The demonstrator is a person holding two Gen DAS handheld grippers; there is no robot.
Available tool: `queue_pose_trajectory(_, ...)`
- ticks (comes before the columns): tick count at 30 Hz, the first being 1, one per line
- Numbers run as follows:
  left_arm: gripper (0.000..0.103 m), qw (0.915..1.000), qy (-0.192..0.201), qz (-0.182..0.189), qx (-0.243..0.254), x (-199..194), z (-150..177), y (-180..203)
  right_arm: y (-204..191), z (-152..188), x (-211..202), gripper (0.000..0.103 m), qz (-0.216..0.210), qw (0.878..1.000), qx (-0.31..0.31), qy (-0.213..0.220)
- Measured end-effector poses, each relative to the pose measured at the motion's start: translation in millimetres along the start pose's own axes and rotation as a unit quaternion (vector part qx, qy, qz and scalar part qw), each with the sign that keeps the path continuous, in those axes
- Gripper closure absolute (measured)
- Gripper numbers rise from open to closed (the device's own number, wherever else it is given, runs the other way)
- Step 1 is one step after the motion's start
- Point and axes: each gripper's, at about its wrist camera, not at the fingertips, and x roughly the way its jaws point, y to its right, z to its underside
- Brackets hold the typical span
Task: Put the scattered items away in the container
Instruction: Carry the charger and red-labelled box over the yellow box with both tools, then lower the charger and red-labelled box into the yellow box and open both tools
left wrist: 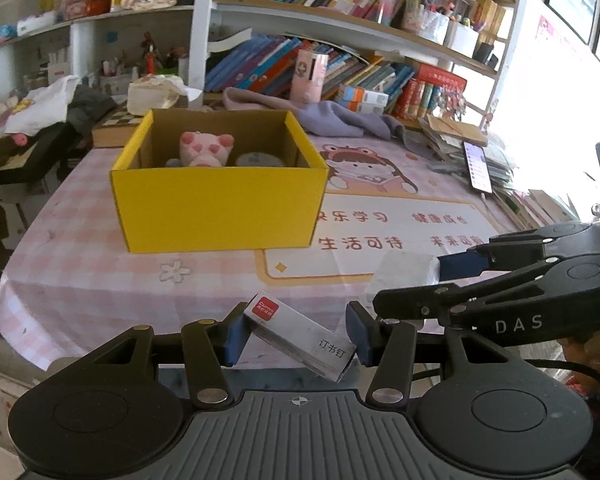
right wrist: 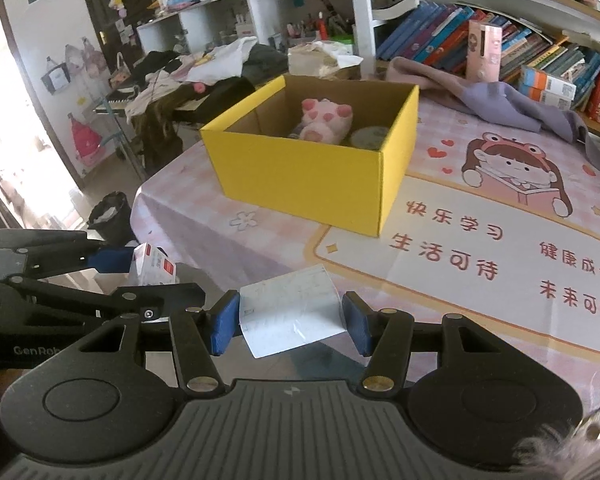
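On the pink-checked desk (left wrist: 100, 280) the yellow box (left wrist: 220, 212) sits mid-frame — left gripper (left wrist: 298, 334) pinching a staple box (left wrist: 300, 336), right gripper (right wrist: 290, 322) pinching a white packet (right wrist: 290, 308) — carrying step; next, likely release over it.

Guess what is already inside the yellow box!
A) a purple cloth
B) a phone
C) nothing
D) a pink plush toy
D: a pink plush toy with paw pads sits inside the yellow box, next to a round tin.

shelves: white bookshelves (left wrist: 340, 20), crowded | table: pink checked tablecloth (left wrist: 80, 280) | light: bright window (left wrist: 580, 4)
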Motion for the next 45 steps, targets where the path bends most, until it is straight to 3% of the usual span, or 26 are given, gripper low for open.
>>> queue_pose_trajectory(16, 0.053, 0.9984, 0.012, -0.039, -0.040, 6, -11, -27, -6, -31, 31, 0.050, -0.034, 0.998, -0.043, -0.016)
queue_pose_trajectory(25, 0.053, 0.9973, 0.033, -0.063, -0.018, 32, -57, -34, 16, -72, 53, 0.050, -0.037, 0.997, -0.063, 0.018)
queue_pose_trajectory(35, 0.053, 0.9956, 0.057, -0.074, 0.010, 83, -125, -48, 60, -144, 81, 0.050, -0.014, 0.995, -0.058, 0.079)
queue_pose_trajectory(41, 0.053, 0.9959, 0.034, -0.082, 0.020, 131, -149, -66, 75, -175, 121, 0.050, 0.008, 0.992, -0.092, 0.086)
queue_pose_trajectory(45, 0.053, 0.9953, -0.003, -0.088, 0.041, 171, -161, -79, 80, -190, 166, 0.050, 0.036, 0.984, -0.165, 0.062)
